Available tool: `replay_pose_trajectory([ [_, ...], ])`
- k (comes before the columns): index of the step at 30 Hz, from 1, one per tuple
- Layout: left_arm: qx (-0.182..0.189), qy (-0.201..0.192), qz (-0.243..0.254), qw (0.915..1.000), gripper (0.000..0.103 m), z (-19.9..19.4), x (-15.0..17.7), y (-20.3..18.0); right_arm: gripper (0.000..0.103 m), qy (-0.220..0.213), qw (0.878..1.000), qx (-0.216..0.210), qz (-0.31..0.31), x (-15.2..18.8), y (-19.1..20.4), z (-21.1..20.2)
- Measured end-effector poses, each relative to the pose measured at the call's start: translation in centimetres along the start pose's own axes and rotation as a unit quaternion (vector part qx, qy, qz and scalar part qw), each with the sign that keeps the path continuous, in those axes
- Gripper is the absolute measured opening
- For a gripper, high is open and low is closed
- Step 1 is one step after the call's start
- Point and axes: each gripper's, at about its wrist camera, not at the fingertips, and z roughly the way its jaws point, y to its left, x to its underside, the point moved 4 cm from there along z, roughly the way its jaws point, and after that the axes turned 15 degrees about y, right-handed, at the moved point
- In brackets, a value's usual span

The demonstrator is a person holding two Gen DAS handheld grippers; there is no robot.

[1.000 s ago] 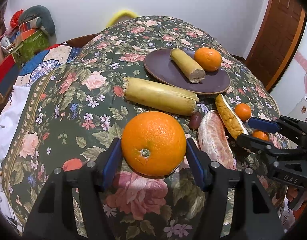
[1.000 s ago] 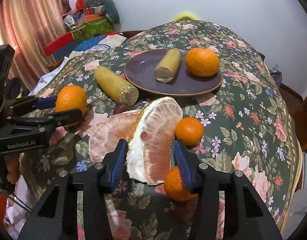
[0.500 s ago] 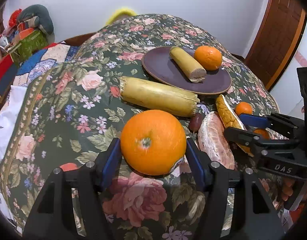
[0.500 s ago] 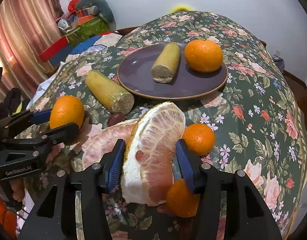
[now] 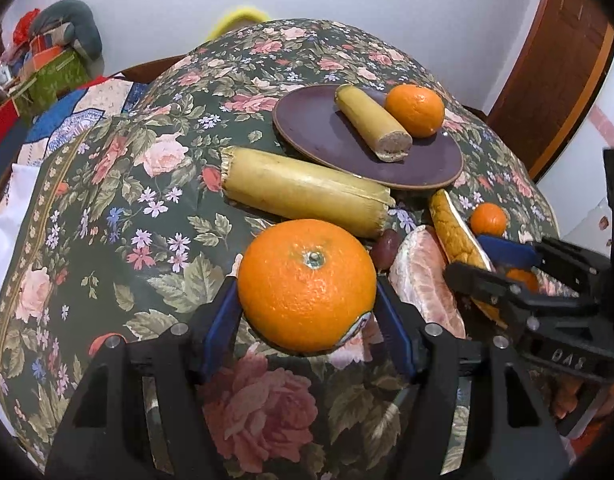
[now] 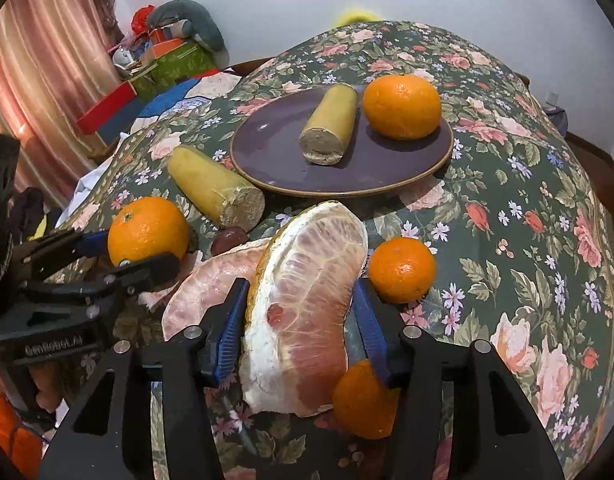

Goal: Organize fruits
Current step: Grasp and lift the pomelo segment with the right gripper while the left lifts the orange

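1. Left gripper (image 5: 307,304) fingers are clamping the big orange (image 5: 307,286) w/ it sitting mid-pads; right gripper (image 6: 299,320) fingers are closing narrow on the pomelo wedge (image 6: 303,308).
2. Keep both grips square and lift straight, avoiding the small mandarin (image 6: 401,269) beside the right finger.
3. Purple plate (image 6: 387,172) is lying further ahead on the counter.

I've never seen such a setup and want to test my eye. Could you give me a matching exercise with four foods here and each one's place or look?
Things:
1. large orange
2. pomelo wedge
3. short yellow stick
4. long yellow stick

Place or look:
A. on the purple plate
B. pink flesh showing
C. on the floral cloth, beside the plate
D. between the left gripper's fingers

Pairs: 1-D, 2-B, 3-A, 4-C
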Motion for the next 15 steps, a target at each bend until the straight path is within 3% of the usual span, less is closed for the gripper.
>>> replay_pose_trajectory([
  [3, 0.007, -0.002, -0.01, 0.9999, 0.066, 0.0, -0.3, 0.2, 0.044, -0.006, 1.0, -0.001, 0.0, 0.1, 0.1, -0.4],
  [7, 0.007, -0.004, -0.013, 0.9999, 0.064, -0.1, -0.3, 0.2, 0.032, -0.019, 1.0, -0.003, -0.006, -0.1, 0.3, -1.4],
  [15, 0.002, -0.005, -0.013, 0.9999, 0.064, -1.5, 1.3, 0.0, 0.024, -0.034, 0.999, -0.015, 0.002, 0.1, -0.4, -3.1],
])
